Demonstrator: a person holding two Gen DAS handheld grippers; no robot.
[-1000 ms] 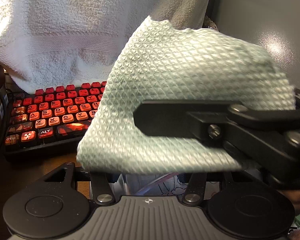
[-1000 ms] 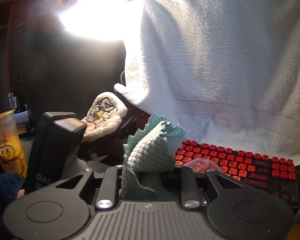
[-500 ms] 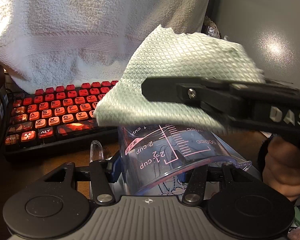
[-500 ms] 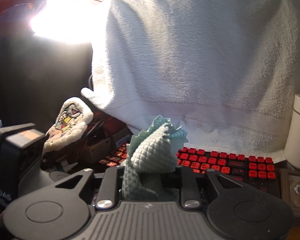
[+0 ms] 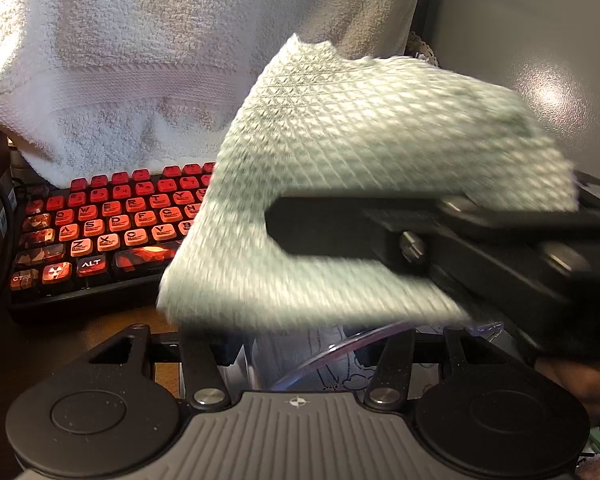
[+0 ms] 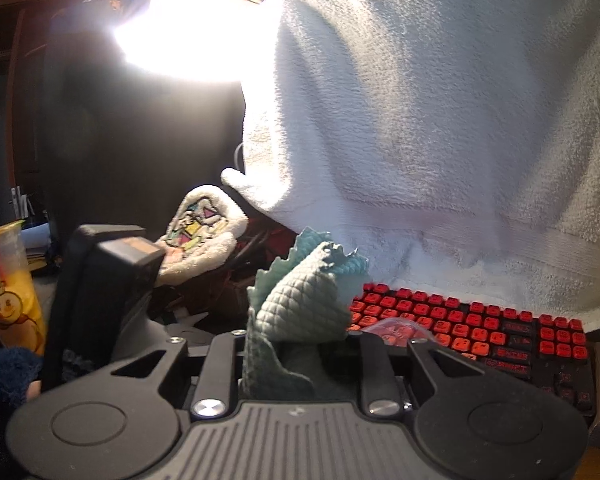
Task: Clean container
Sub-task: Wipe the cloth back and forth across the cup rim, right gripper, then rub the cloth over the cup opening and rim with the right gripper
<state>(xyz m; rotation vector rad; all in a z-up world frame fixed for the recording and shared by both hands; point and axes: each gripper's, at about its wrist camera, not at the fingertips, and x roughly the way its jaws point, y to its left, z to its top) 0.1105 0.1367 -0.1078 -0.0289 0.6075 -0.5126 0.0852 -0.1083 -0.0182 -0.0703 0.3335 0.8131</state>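
A clear plastic measuring cup (image 5: 332, 348) sits between the fingers of my left gripper (image 5: 300, 344), which is shut on it. Only a strip of the cup's rim and wall shows. A pale green quilted cloth (image 5: 340, 168) covers the rest, blurred with motion. My right gripper (image 5: 300, 236) reaches in from the right, shut on that cloth just above the cup. In the right wrist view the cloth (image 6: 304, 300) bunches up between the fingers of the right gripper (image 6: 296, 344). A clear bit of the cup (image 6: 396, 326) shows just past it.
A red backlit keyboard (image 5: 100, 232) lies behind on the wooden desk, under a draped white towel (image 5: 140, 60). A grey panel (image 5: 520, 40) stands at the right. A yellow drink cup with a red straw (image 6: 8, 292) and a plush item (image 6: 204, 232) are at the left.
Half a second ago the cloth was lifted and the cup's printed markings showed. Now the right gripper has brought the cloth back down over the cup, hiding most of it.
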